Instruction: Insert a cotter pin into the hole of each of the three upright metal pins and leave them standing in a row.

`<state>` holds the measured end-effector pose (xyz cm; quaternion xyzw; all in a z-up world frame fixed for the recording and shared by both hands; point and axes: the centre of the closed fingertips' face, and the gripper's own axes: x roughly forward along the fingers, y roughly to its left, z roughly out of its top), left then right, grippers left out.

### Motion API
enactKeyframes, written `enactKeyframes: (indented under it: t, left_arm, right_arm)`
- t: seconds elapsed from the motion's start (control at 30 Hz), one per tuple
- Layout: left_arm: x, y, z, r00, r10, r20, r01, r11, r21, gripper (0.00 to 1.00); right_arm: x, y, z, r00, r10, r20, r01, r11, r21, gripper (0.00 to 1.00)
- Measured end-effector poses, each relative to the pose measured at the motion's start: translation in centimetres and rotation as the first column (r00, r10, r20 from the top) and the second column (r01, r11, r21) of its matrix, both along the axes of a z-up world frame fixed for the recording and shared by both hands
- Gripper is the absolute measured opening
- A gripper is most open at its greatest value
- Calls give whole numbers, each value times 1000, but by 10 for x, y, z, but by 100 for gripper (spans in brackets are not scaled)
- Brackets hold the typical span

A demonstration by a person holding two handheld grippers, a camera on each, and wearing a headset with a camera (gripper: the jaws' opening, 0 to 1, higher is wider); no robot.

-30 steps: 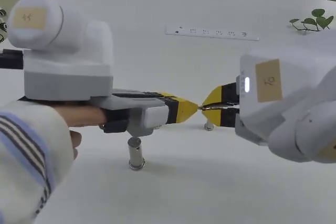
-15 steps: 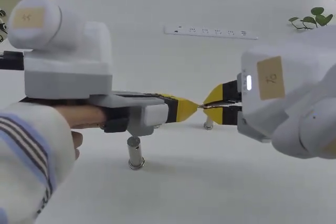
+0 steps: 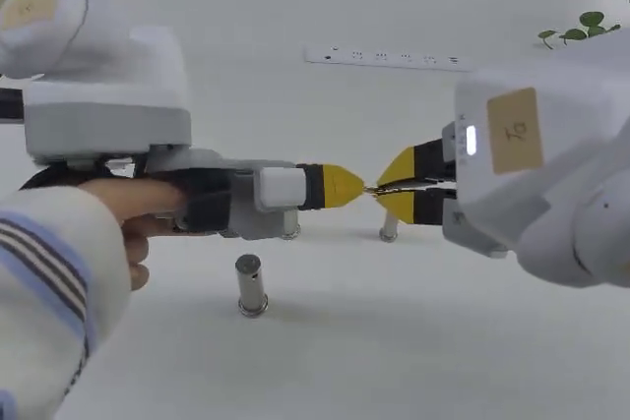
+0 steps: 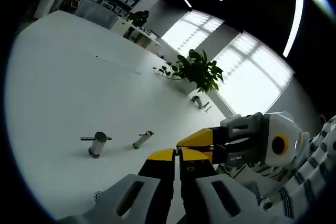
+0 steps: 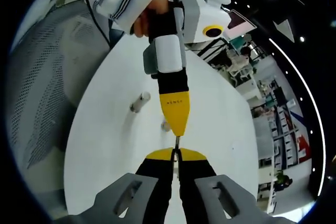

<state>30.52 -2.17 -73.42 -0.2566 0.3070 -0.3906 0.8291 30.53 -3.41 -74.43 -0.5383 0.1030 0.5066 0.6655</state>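
A thin cotter pin (image 3: 372, 190) hangs in mid-air between the two yellow tips. My right gripper (image 5: 176, 155) is shut on its near end (image 5: 177, 143). My left gripper (image 3: 356, 187) comes in from the left, shut, its tips closed on the other end. One upright metal pin (image 3: 251, 285) stands in front of the left gripper, another (image 3: 390, 230) below the tips, and a third (image 3: 290, 232) is partly hidden behind the left gripper. In the left gripper view, one metal pin (image 4: 97, 144) carries a cotter pin crosswise, and a second (image 4: 143, 139) stands beside it.
The white table (image 3: 325, 361) reaches far back, with a white power strip (image 3: 394, 58) lying across it. A green plant sprig (image 3: 576, 31) sits at the far right. A striped sleeve (image 3: 44, 282) fills the lower left.
The left gripper has risen a little and drawn slightly left, so more of the cotter pin shows between the tips. The right gripper has kept its hold and barely moved.
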Motion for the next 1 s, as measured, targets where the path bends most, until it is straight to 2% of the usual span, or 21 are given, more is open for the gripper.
enactKeyframes:
  t: [0.03,0.17,0.4,0.53,0.67,0.73,0.83,0.9,0.93,0.97,1.0]
  left_arm:
    - [-1,-1,0,1000,-10,26,9,1000,23,0]
    - [-3,-1,-1,1000,-18,15,17,999,29,0]
    - [-4,1,3,998,-37,44,36,999,28,0]
    - [-7,0,5,997,-56,61,54,998,31,0]
    - [-8,5,3,997,-56,59,54,998,37,0]
    - [-9,7,4,997,-55,63,53,998,34,0]
    - [-11,9,5,994,-65,87,61,997,46,0]
    - [-13,11,6,991,-81,106,76,996,54,0]
    - [-15,11,7,989,-91,114,85,995,57,0]
    - [-17,11,9,988,-101,119,96,994,52,0]
    - [-19,10,11,986,-111,124,106,993,43,0]
  right_arm:
    - [0,0,0,1000,4,-4,-4,1000,-5,3]
    - [-2,0,-1,999,2,-32,-2,1000,20,3]
    - [-4,1,4,996,0,-84,6,997,79,3]
    - [-8,2,4,993,29,-114,-18,995,95,4]
    - [-9,1,2,991,34,-133,-21,995,97,10]
    - [-11,3,1,984,30,-175,-6,991,135,14]
    - [-14,1,-1,969,13,-247,30,985,169,15]
    - [-16,1,0,951,2,-310,67,975,212,17]
    - [-16,1,0,934,-3,-357,97,965,244,18]
    - [-19,2,-1,907,-3,-421,131,953,275,19]
    - [-23,3,-1,873,-1,-487,166,941,296,22]
